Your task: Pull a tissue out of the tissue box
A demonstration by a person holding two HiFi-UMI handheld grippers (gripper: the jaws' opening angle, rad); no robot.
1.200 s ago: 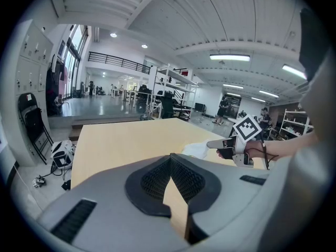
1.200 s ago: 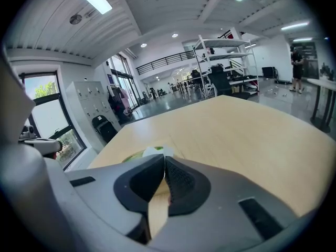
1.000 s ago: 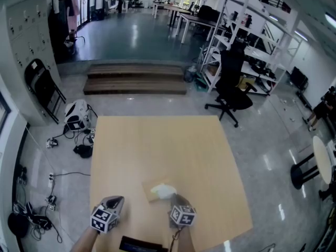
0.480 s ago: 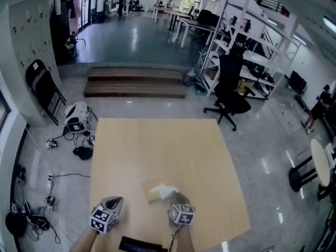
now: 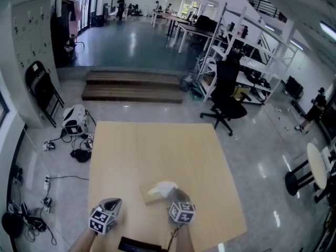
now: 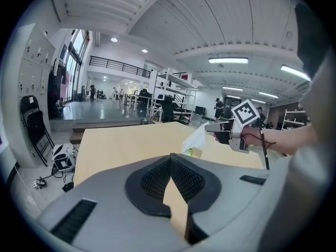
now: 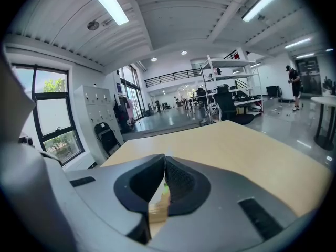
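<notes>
Head view first: the tissue box (image 5: 147, 195) sits on the near part of the tan table (image 5: 157, 140). A white tissue (image 5: 164, 186) stands up out of it, its top meeting the tip of my right gripper (image 5: 173, 192). My left gripper (image 5: 116, 200) hangs over the table's near left, apart from the box. Left gripper view: my left jaws touch at their tips with nothing between them. Across the table, the tissue stretches from the box up to my right jaws, which pinch its top. Right gripper view: those jaws are pressed together, and a blurred sliver of the box shows below their tips.
</notes>
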